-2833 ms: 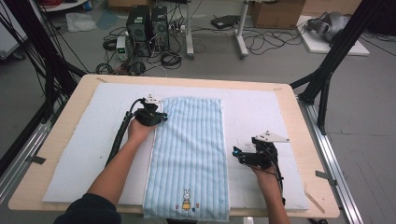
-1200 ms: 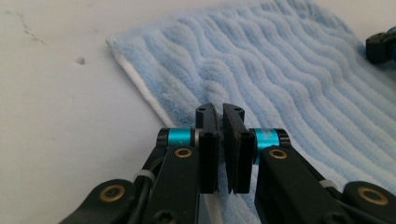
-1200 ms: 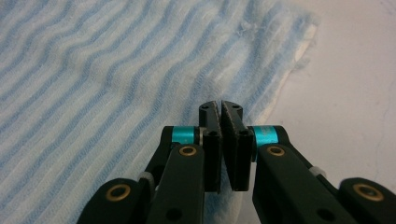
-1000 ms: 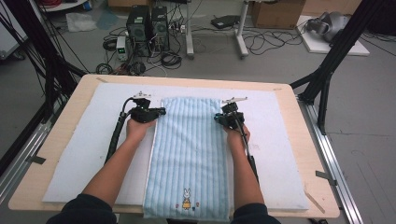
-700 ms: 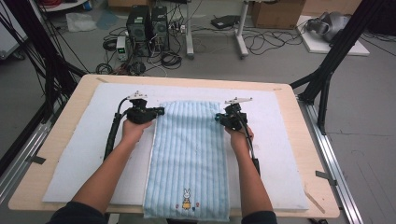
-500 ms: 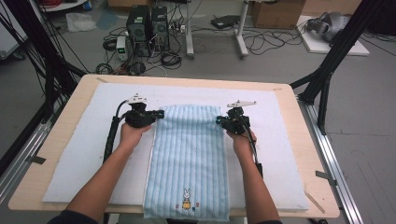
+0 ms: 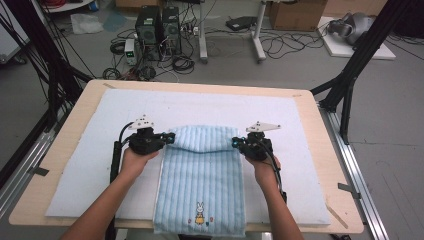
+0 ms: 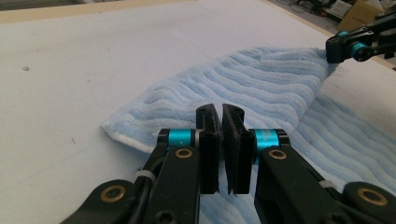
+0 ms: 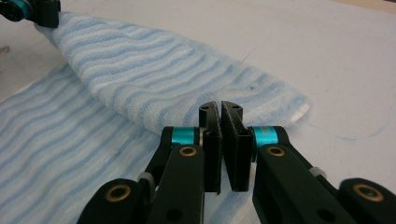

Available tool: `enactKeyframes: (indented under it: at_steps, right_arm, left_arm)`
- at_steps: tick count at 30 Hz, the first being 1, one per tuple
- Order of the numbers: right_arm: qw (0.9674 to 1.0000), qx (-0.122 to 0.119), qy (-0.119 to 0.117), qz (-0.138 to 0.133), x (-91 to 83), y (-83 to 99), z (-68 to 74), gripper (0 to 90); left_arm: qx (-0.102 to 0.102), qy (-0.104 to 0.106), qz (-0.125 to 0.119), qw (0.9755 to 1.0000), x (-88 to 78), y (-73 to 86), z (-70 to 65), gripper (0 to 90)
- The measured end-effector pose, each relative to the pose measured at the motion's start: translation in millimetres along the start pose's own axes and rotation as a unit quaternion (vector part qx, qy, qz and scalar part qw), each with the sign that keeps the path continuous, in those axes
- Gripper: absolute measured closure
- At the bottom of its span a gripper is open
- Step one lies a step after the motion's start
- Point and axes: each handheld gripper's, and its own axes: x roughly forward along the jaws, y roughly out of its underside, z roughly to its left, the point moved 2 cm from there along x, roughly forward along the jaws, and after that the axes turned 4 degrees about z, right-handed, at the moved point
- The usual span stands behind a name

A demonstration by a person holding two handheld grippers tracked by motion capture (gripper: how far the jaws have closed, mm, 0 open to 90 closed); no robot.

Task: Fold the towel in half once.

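Across the padded tabletop [image 7: 75, 150], the striped towel [image 7: 200, 185] runs lengthwise toward the person, its far corners pinched by left gripper [image 7: 169, 137] and right gripper [image 7: 236, 143] fingers, equally placed for folding nearward.

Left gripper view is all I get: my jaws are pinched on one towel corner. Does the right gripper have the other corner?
Observer: Yes. The right gripper view shows the right gripper shut on the towel at its other far corner.
Operator: Are the two grippers level with each other?
Observer: Roughly. In the high view the left gripper sits straight across from the right one, with the lifted edge drooping between them.
Operator: What's at the near end?
Observer: An embroidered rabbit, lying flat, close to the near edge of the table.
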Motion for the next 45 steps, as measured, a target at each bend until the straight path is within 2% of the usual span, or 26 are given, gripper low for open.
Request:
enactKeyframes:
  at_steps: [6, 17, 19, 21, 22, 25, 28, 31, 33, 39, 45]
  right_arm:
    - [0.9999, -0.005, -0.007, 0.008, -5.8, 14.0, 10.1, 86.6]
    - [0.9997, -0.002, -0.013, 0.021, -9.1, 37.1, 17.4, 86.3]
    - [0.9995, 0.005, -0.014, 0.028, -7.7, 40.6, 16.3, 82.5]
    - [0.9995, 0.015, -0.008, 0.025, -8.0, 41.4, 14.6, 71.2]
    - [0.9996, 0.02, -0.008, 0.018, -9.2, 40.8, 13.6, 66.7]
    - [0.9996, 0.027, 0.005, 0.006, -14.3, 37.6, 10.5, 56.9]
    - [0.9993, 0.037, 0.01, -0.006, -17.8, 36.3, 6.6, 50.5]
    - [0.999, 0.044, 0.01, -0.007, -18.6, 37.1, 3.7, 48.9]
    - [0.999, 0.043, 0.01, -0.006, -18.7, 37.5, 2.8, 48.5]
    - [0.9992, 0.039, 0.007, -0.003, -17.7, 37.9, 3.3, 47.6]
    - [0.9992, 0.04, 0.005, -0.002, -17.4, 38.4, 2.5, 47.2]
  left_arm:
    - [0.01, 0.004, 0.012, 0.9999, -7.1, 13.6, -9.0, 84.2]
    - [-0.003, 0.012, 0.018, 0.9998, -13.2, 37.9, -10.9, 83.7]
    - [-0.009, 0.013, 0.021, 0.9997, -12.4, 41.0, -10.6, 79.6]
    - [-0.019, -0.007, 0.018, 0.9996, -12.0, 40.1, -6.6, 57.4]
    - [-0.025, -0.014, 0.014, 0.9995, -12.7, 38.7, -4.0, 51.1]
    - [-0.042, -0.029, 0.006, 0.9987, -14.7, 32.0, 5.7, 45.7]
    - [-0.052, -0.04, 0.001, 0.9978, -15.3, 21.1, 15.4, 45.2]
    - [-0.06, -0.044, -0.009, 0.9972, -14.7, 8.8, 21.6, 45.2]
    - [-0.062, -0.053, -0.007, 0.9966, -10.1, 2.4, 26.4, 45.4]
    - [-0.074, -0.068, 0.035, 0.9943, 14.3, 5.8, 34.8, 45.5]
    - [-0.047, -0.071, 0.078, 0.9932, 34.6, 11.5, 28.6, 45.5]
